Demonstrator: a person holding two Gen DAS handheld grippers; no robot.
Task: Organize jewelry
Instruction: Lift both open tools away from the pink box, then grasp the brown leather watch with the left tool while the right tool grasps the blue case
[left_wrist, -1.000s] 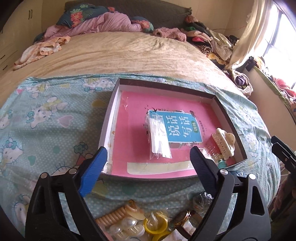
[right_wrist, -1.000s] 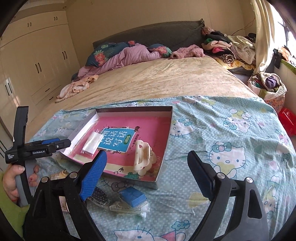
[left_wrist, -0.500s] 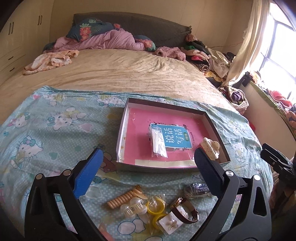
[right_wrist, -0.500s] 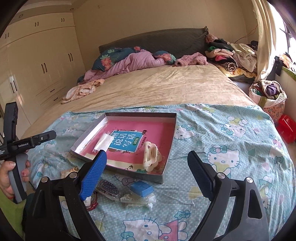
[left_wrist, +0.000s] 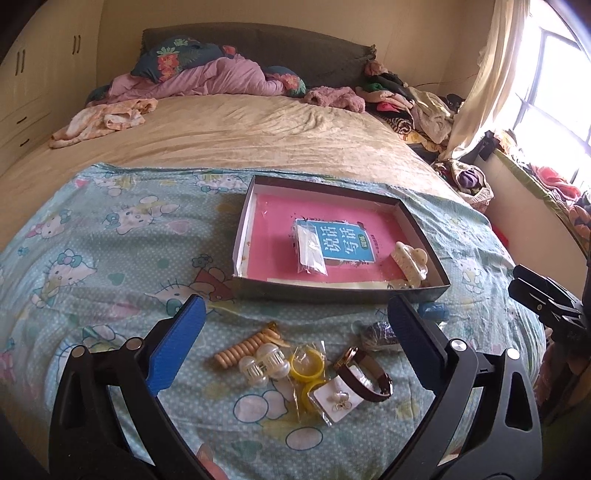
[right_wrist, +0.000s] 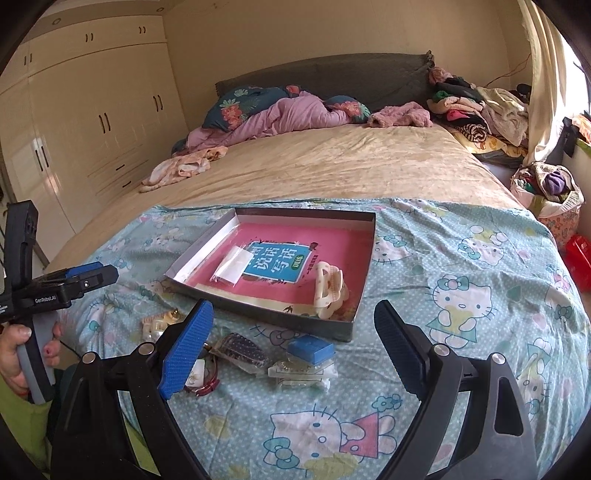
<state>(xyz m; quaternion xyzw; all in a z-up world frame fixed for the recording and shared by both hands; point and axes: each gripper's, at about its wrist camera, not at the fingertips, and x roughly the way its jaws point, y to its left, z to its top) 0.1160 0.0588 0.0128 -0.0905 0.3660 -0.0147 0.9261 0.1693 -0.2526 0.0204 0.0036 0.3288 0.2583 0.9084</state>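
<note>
The left claw (left_wrist: 295, 332) is seen spread wide, its blue pads far apart, with nothing held between them and nothing touched. It is held above the patterned sheet (left_wrist: 110, 258) on the bed, and a cluster of loose pieces lies directly between and just beyond its fingers: a wooden bead bracelet (left_wrist: 245, 349), a clear hair claw clip (left_wrist: 264, 363), two yellow rings (left_wrist: 306, 365), a brown-strapped watch (left_wrist: 365, 373) and an earring card (left_wrist: 338, 400) in a clear bag.

The right claw (right_wrist: 291, 347) is likewise spread wide and empty, with no contact made. Just ahead of its left finger a dark beaded pouch (right_wrist: 242, 349) is seen, and between the fingers lie a small blue box (right_wrist: 310, 349) and a clear bagged item (right_wrist: 303, 373).

Beyond both claws, the shallow box (left_wrist: 424, 236) is set on the sheet. A pink book (left_wrist: 273, 221) lines its floor; on it a clear packet (left_wrist: 312, 251) and a cream hair claw clip (left_wrist: 412, 262) are placed, the clip near the box's front corner. The left-hand gripper is seen at the left edge of the right wrist view, gripped by a hand (right_wrist: 16, 354).
</note>
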